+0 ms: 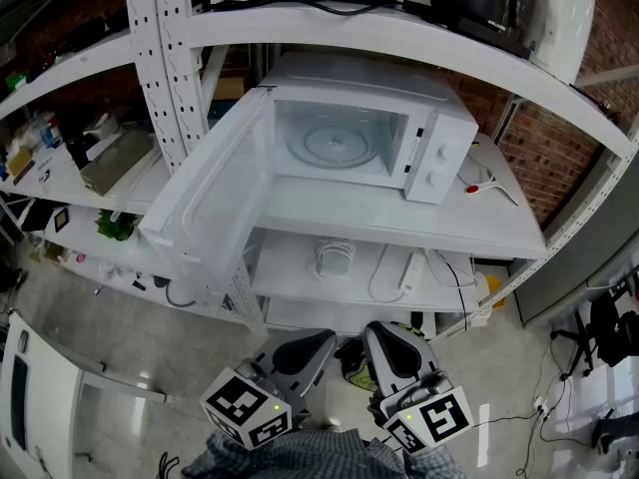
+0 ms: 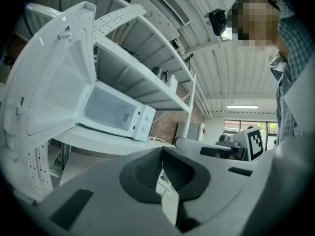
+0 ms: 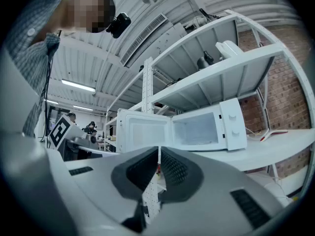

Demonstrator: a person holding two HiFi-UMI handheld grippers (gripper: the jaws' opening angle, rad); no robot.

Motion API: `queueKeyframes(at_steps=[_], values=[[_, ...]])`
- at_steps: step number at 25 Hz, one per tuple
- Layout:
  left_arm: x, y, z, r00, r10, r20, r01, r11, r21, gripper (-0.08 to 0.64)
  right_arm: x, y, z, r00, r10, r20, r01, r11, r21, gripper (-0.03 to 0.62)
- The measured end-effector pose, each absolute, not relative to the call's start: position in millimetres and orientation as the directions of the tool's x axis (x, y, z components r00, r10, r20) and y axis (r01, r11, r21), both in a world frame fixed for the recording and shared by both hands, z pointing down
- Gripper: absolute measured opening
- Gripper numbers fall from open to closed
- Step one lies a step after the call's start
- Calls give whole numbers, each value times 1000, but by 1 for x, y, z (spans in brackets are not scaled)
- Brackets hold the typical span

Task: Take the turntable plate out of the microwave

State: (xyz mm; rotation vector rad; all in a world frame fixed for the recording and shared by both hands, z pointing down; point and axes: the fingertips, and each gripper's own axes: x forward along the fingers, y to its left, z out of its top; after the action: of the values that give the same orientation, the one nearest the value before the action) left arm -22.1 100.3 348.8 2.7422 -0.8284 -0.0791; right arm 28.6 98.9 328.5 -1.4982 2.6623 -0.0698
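The white microwave (image 1: 439, 153) stands on the middle shelf with its door (image 1: 215, 203) swung fully open to the left. Inside lies the clear glass turntable plate (image 1: 334, 146), which only the head view shows. Both grippers are held low and well short of the shelf, pointing level at the microwave. My left gripper (image 1: 319, 339) (image 2: 162, 150) is shut with nothing between its pads. My right gripper (image 1: 384, 332) (image 3: 158, 149) is likewise shut and empty. The microwave (image 2: 140, 122) (image 3: 231, 124) appears ahead in both gripper views, its cavity too hazy to show the plate.
The shelf (image 1: 329, 218) reaches out in front of the microwave. A red-tipped tool (image 1: 477, 186) lies to its right. The lower shelf holds coiled cables (image 1: 334, 257) and a power strip (image 1: 409, 272). A perforated post (image 1: 165, 68) stands left of the door. A white appliance (image 1: 30, 397) sits at floor left.
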Motion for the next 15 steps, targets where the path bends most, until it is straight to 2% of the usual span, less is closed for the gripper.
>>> queueKeyframes(at_steps=[12, 15], values=[[-19, 97, 353, 835, -550, 31, -534, -795, 288, 9, 34, 99, 332, -506, -861, -52, -857, 509, -87, 28], [-17, 98, 353, 834, -552, 33, -537, -794, 287, 9, 42, 99, 330, -484, -872, -75, -862, 490, -133, 28]])
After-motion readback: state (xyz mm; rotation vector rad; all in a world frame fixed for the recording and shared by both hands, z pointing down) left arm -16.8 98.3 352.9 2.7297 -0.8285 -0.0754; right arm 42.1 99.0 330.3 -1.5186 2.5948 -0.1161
